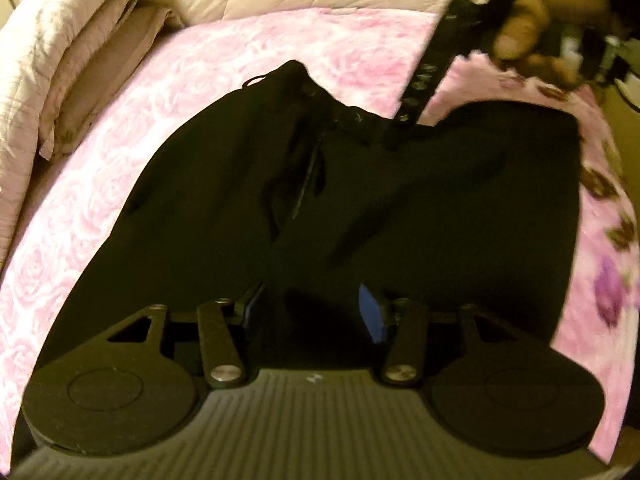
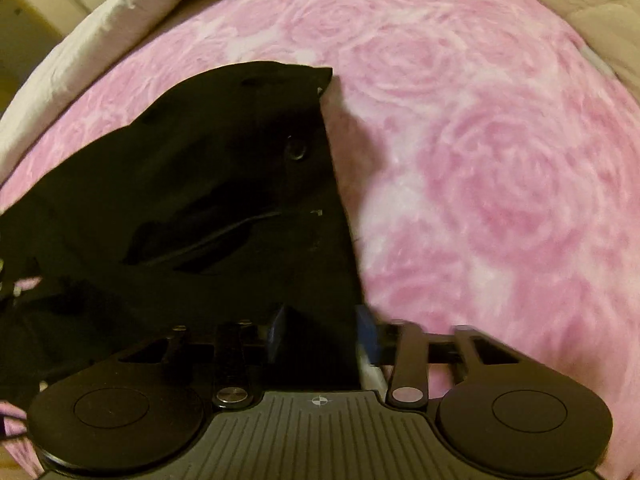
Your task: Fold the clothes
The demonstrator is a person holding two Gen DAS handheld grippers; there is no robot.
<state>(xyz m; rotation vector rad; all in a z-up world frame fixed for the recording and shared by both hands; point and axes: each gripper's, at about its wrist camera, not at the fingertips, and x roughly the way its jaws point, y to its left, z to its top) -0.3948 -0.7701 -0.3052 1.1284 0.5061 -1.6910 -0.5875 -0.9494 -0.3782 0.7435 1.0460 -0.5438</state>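
In the left wrist view, a pile of pale bedding (image 1: 76, 52) sits in the upper left. Next comes the pink rose blanket (image 1: 132, 128) on the bed. In the middle lie the black trousers (image 1: 248, 184), spread wide, waist toward the top. At the bottom middle, my left tongs (image 1: 310, 306) are apart, with black cloth below the gap but not pinched. At the upper right, a hand (image 1: 528, 16) holds my right tongs (image 1: 394, 142), whose tip comes down on the trousers near the waist.

In the right wrist view, the trousers (image 2: 224, 184) fill the left half, with a button showing near their right edge. The right tongs (image 2: 320, 334) sit at the bottom middle, on that edge. The picture is blurry, but I think they are together on the cloth edge. The pink blanket (image 2: 500, 160) fills the right side.

I think I am taking hold for a first fold. To do it well, I should close the left tongs on just one edge, lift both sides evenly, and lay one leg flat over the other with no bumps.
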